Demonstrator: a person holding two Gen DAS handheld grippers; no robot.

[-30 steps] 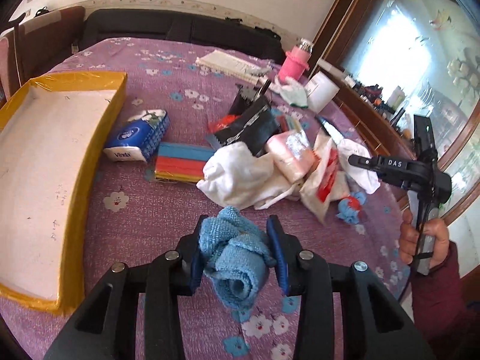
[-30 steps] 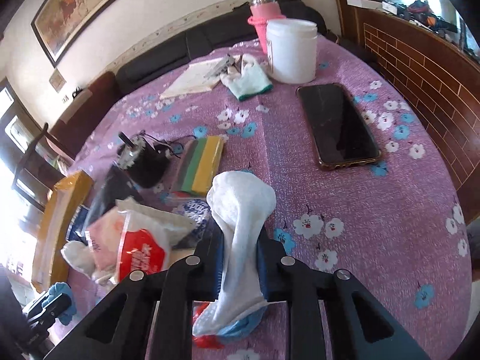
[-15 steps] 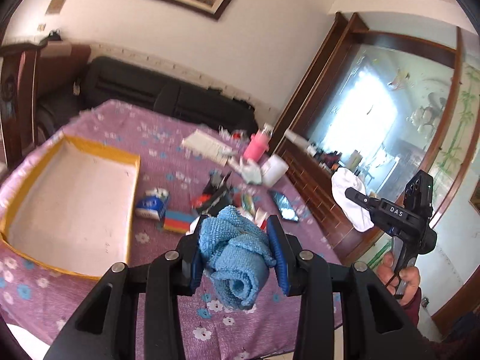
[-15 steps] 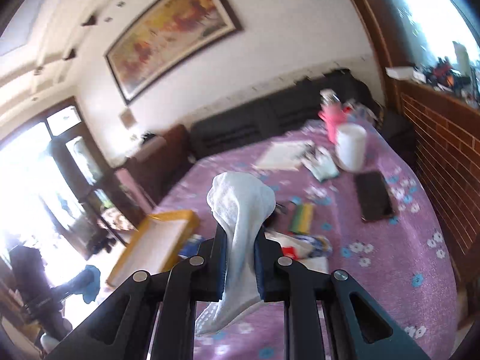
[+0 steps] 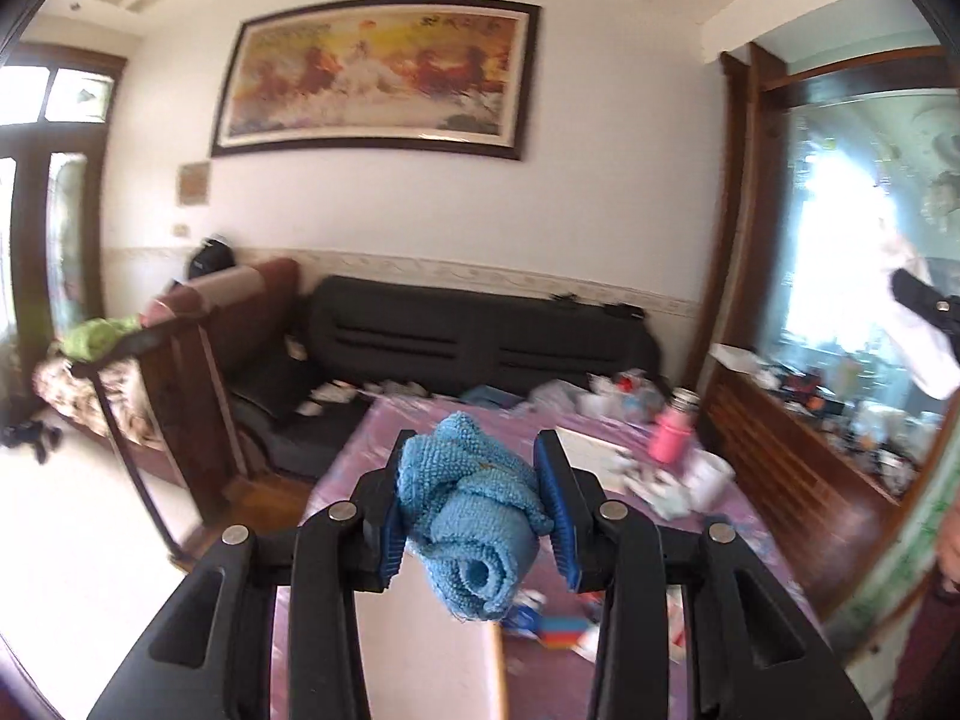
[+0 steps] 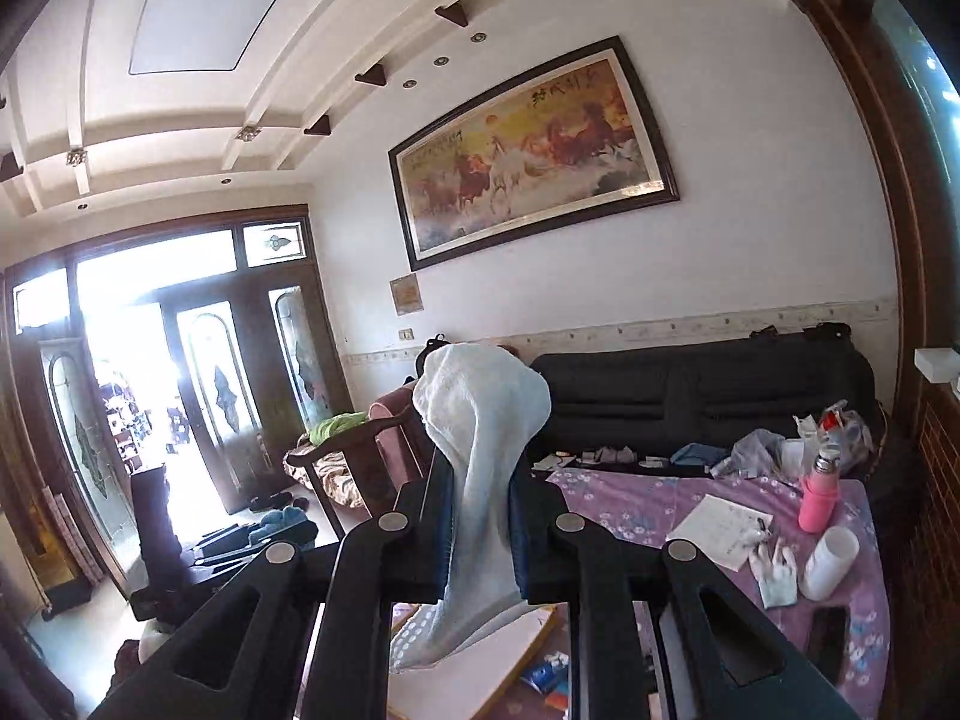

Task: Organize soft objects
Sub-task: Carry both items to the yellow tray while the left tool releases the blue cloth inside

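Note:
My left gripper is shut on a rolled blue towel and holds it high above the purple flowered table. My right gripper is shut on a white cloth that hangs down between the fingers, also high above the table. The right gripper with its white cloth shows at the right edge of the left wrist view. The yellow-edged box lies below, mostly hidden behind the grippers.
On the table stand a pink bottle, a white jar, a paper sheet and white gloves. A black sofa and wooden chair stand behind. A wooden cabinet runs along the right.
Both grippers have risen and tilted upward with their cloths still held. The table has dropped low in both views and the wall, painting and ceiling now fill them.

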